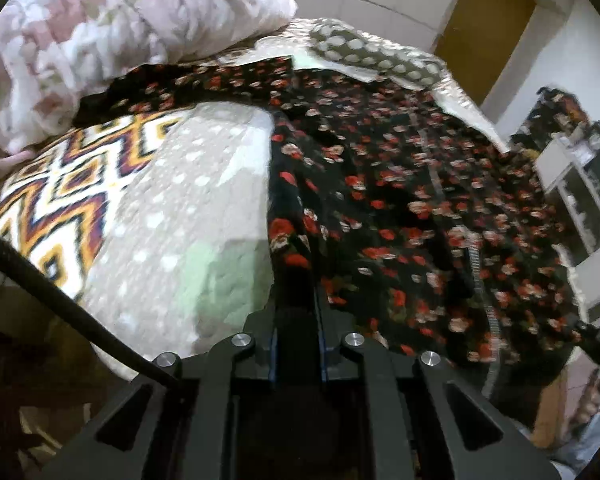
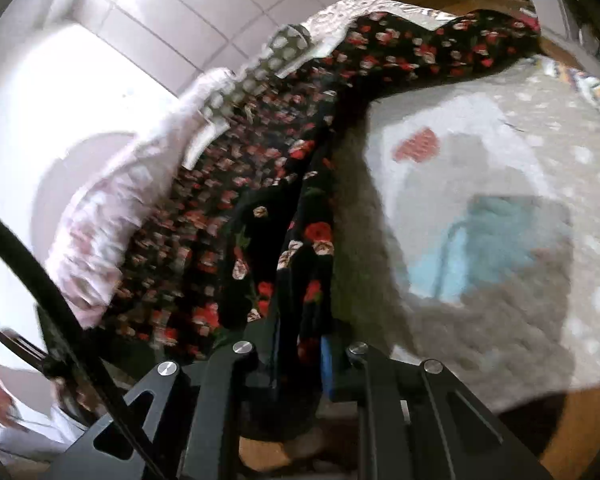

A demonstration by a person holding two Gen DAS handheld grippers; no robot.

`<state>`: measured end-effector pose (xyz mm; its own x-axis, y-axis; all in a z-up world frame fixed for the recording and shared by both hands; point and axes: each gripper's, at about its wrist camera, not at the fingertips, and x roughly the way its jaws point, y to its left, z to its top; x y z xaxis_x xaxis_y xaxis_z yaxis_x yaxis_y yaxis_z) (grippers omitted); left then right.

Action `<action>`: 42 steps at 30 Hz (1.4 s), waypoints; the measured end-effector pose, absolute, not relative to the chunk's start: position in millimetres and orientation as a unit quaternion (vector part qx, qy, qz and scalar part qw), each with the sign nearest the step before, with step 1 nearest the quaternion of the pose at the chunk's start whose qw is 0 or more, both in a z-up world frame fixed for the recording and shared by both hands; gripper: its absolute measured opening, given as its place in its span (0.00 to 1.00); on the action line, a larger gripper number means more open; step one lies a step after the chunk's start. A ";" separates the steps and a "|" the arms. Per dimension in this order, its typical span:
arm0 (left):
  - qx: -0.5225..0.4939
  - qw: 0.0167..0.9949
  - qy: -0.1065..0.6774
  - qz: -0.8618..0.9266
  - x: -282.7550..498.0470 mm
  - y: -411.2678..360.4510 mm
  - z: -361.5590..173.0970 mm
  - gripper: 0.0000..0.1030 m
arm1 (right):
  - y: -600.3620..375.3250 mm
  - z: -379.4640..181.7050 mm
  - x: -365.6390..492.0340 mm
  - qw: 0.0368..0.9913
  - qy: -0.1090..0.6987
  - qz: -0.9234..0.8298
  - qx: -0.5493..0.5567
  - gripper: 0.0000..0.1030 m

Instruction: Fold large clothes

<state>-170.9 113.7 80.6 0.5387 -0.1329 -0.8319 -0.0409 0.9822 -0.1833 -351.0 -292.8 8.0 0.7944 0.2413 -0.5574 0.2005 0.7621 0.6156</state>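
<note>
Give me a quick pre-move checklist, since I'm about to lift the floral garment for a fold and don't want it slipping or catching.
1. Left gripper shut on the black floral garment: ok.
2. Right gripper shut on the garment's edge: ok, fabric bunched between the pads.
3. Garment spread flat on the quilted bedspread: not ok, wrinkled and trailing.
4. Pink floral blanket off the garment: not ok, it sits against the sleeve.
5. Polka-dot cloth clear of the garment: cannot tell.
</note>
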 end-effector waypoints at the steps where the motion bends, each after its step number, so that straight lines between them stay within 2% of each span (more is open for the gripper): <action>1: -0.084 0.872 0.482 -0.015 -173.0 116.5 75.7 0.14 | -292.5 4.9 -353.4 0.880 0.339 -0.004 0.332 0.20; 4: -0.081 0.871 0.485 0.003 -184.5 131.7 64.3 0.20 | -305.6 4.2 -362.8 0.866 0.379 -0.050 0.321 0.25; 5: -0.079 0.873 0.481 0.009 -188.3 134.3 64.6 0.23 | -310.6 7.4 -368.3 0.868 0.372 -0.072 0.320 0.25; 8: -0.055 0.887 0.456 0.037 -202.0 141.1 74.4 0.24 | -324.4 27.7 -375.9 0.875 0.342 -0.113 0.323 0.25; 10: -0.041 0.895 0.441 0.053 -206.9 141.1 83.4 0.31 | -323.7 44.1 -377.0 0.888 0.321 -0.123 0.306 0.28; 11: -0.043 0.900 0.431 0.054 -207.3 141.1 89.7 0.42 | -319.4 53.3 -375.9 0.895 0.308 -0.126 0.296 0.38; 12: -0.046 0.903 0.424 0.055 -206.3 139.9 93.7 0.55 | -315.7 61.6 -369.9 0.904 0.291 -0.128 0.287 0.42; 13: -0.049 0.907 0.414 0.055 -205.0 136.5 98.6 0.60 | -310.9 66.5 -364.8 0.913 0.269 -0.124 0.280 0.47; 14: -0.047 0.912 0.405 0.053 -203.1 131.3 102.3 0.63 | -308.0 73.8 -358.7 0.918 0.258 -0.118 0.277 0.47; 17: -0.027 0.915 0.403 0.027 -187.8 105.5 108.3 0.64 | -283.7 77.7 -329.5 0.927 0.245 -0.088 0.269 0.47; 20: -0.016 0.916 0.401 -0.003 -166.0 76.3 105.3 0.70 | -262.2 80.8 -283.5 0.932 0.253 -0.072 0.250 0.47; 27: -0.007 0.900 0.436 -0.029 -110.0 29.2 74.6 0.71 | -236.9 57.7 -179.3 0.923 0.303 -0.090 0.219 0.47; 36: 0.009 0.878 0.479 -0.004 -60.5 13.7 26.3 0.72 | -248.6 20.6 -132.2 0.909 0.335 -0.124 0.214 0.50; 39: 0.016 0.879 0.477 -0.003 -59.3 9.6 19.1 0.80 | -245.8 18.5 -134.2 0.916 0.324 -0.115 0.206 0.61; 41: 0.026 0.880 0.475 -0.001 -60.0 6.1 16.4 0.83 | -238.8 18.2 -128.7 0.921 0.328 -0.104 0.185 0.77; 42: 0.028 0.880 0.474 0.001 -59.7 4.5 14.9 0.85 | -233.5 17.8 -126.0 0.923 0.330 -0.102 0.170 0.81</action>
<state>-59.7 4.5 14.9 0.5499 0.0281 -0.8348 0.0260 0.9984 0.0507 -126.0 -233.5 17.8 0.7618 -0.0756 -0.6434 0.2997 0.9216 0.2466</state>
